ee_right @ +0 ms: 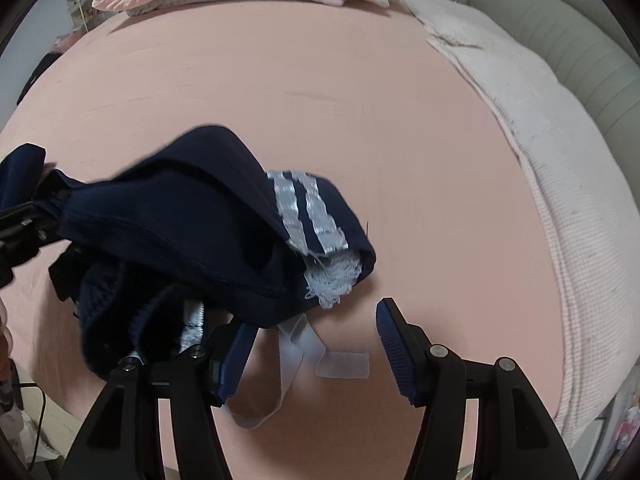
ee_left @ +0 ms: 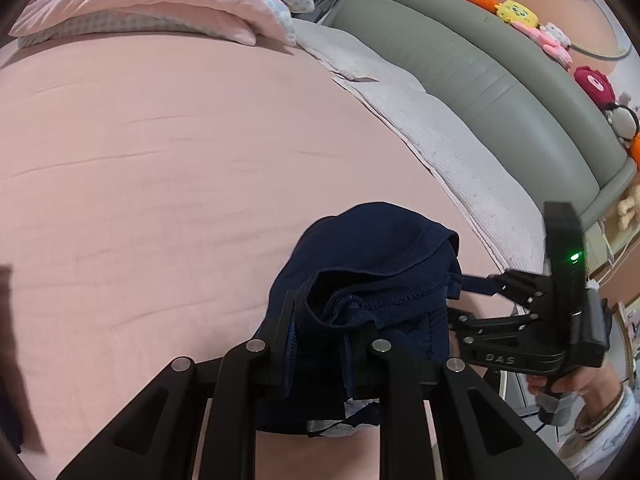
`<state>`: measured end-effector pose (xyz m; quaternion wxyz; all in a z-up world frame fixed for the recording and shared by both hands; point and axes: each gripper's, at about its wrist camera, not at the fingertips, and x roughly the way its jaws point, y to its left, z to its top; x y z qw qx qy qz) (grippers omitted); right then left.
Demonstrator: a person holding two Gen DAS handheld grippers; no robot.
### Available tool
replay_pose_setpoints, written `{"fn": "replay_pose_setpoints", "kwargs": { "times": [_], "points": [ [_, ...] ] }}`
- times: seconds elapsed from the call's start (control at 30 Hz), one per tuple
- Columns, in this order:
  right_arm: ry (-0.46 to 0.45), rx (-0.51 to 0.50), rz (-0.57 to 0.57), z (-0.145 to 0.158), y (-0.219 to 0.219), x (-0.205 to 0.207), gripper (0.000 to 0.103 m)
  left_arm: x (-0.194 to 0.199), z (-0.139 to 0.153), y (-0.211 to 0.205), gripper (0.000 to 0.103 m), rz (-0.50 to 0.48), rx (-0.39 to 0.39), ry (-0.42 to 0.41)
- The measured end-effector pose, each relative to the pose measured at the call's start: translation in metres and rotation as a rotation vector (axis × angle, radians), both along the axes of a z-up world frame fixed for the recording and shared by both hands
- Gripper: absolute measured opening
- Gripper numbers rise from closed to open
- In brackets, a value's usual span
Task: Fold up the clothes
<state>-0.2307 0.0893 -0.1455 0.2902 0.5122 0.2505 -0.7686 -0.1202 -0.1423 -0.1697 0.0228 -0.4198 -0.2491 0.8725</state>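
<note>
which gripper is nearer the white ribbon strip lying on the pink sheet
Right. The right gripper has its open fingers either side of the white ribbon strip; the left gripper is off to its left, shut on the navy garment.

A wide bed (ee_left: 160, 152) fills the scene, covered in a smooth pink sheet (ee_right: 320, 92). Along its right edge runs a pale textured mattress pad (ee_left: 460, 148), and beyond that a grey-green padded headboard (ee_left: 460, 60) with vertical channels. Lined up on top of the headboard sit plush toys (ee_left: 516, 12): white, orange, yellow, pink, red. At the far end, a folded pink quilt (ee_left: 160, 4) is stacked with a checked layer beneath. A peach wall with a thin gold ring (ee_left: 600, 32) rises behind. Light is soft and even.
</note>
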Motion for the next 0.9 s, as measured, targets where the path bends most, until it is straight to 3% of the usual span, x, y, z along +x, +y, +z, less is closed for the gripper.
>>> {"fn": "replay_pose_setpoints", "kwargs": {
  "times": [0.27, 0.37, 0.47, 0.5, 0.57, 0.67, 0.9],
  "points": [
    [0.015, -0.090, -0.063, 0.002, -0.001, -0.016, 0.061, 0.001, -0.003, -0.002, 0.016, 0.000, 0.001, -0.014],
    [0.093, -0.064, -0.027, 0.007, -0.010, -0.011, 0.060, 0.002, -0.005, -0.001, 0.016, -0.002, 0.005, -0.018],
    [0.113, -0.056, 0.026, 0.009, -0.020, -0.005, 0.059, 0.003, -0.008, -0.002, 0.016, -0.003, 0.009, -0.025],
    [0.101, -0.059, 0.037, 0.009, -0.023, -0.005, 0.056, 0.003, -0.008, -0.002, 0.016, -0.002, 0.008, -0.026],
    [0.075, -0.064, 0.059, 0.009, -0.029, -0.004, 0.020, 0.004, -0.007, -0.003, 0.016, -0.005, 0.009, -0.027],
    [0.071, -0.041, 0.093, 0.010, -0.039, -0.006, 0.012, 0.005, -0.006, -0.003, 0.016, -0.008, 0.003, -0.022],
    [0.106, -0.038, 0.123, 0.040, -0.060, -0.013, 0.010, 0.012, -0.003, -0.009, 0.016, 0.000, -0.004, -0.018]
  ]
}}
